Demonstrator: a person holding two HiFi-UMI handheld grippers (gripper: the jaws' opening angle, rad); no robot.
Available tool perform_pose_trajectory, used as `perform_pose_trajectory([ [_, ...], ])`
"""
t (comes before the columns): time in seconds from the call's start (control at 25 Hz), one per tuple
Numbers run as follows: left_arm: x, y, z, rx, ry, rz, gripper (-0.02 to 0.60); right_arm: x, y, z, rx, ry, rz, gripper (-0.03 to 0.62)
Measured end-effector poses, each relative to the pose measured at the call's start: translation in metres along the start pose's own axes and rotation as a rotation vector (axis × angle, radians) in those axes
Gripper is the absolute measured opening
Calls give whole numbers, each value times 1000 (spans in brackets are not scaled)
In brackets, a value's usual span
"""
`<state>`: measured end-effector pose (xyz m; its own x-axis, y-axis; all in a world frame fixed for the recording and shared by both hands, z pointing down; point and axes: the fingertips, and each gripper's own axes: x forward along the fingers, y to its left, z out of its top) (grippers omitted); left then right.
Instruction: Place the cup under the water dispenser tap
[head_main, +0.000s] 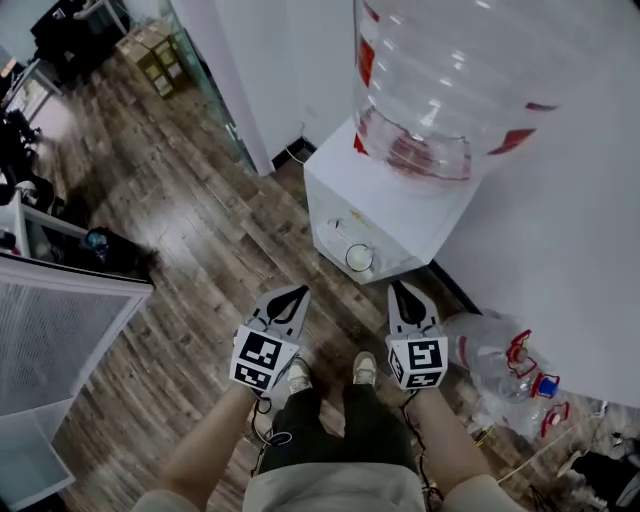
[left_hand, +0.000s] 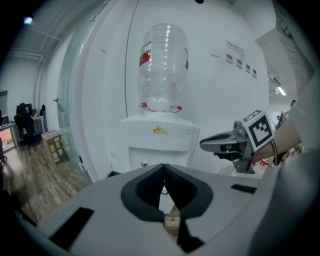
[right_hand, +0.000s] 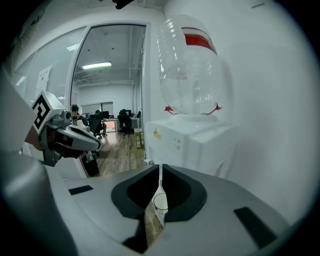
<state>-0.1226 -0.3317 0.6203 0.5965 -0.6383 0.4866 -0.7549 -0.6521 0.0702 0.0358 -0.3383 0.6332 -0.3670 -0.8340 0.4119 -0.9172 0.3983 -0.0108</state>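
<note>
The clear cup (head_main: 358, 258) sits at the front of the white water dispenser (head_main: 410, 205), below its large clear bottle (head_main: 450, 70). The 2 tools hang short of it above the wooden floor (head_main: 170, 180). The left tool (head_main: 296, 296) and the right tool (head_main: 401, 290) each have their jaws pressed together, holding nothing.

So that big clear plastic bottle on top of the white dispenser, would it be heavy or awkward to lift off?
Probably light: the big clear plastic bottle looks see-through throughout, with no waterline I can spot. Its ribbed walls would likely flex under a squeeze. Being round, it may roll if laid down.
</note>
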Motion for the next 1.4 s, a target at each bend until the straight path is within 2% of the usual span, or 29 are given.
perform_pose_trajectory([
  [0.72, -115, -52, 157, 69, -182, 68, 5, -123, 29, 179, -42, -167, 174, 6],
  [0.92, -151, -64, 197, 104, -249, 83, 5, -161, 42, 236, -66, -274, 239, 6],
  [1.08, -178, -73, 223, 94, -312, 102, 4, -194, 47, 278, -92, -364, 257, 6],
  [1.4, -214, -90, 257, 120, -379, 120, 5, -242, 64, 315, -113, -418, 292, 6],
])
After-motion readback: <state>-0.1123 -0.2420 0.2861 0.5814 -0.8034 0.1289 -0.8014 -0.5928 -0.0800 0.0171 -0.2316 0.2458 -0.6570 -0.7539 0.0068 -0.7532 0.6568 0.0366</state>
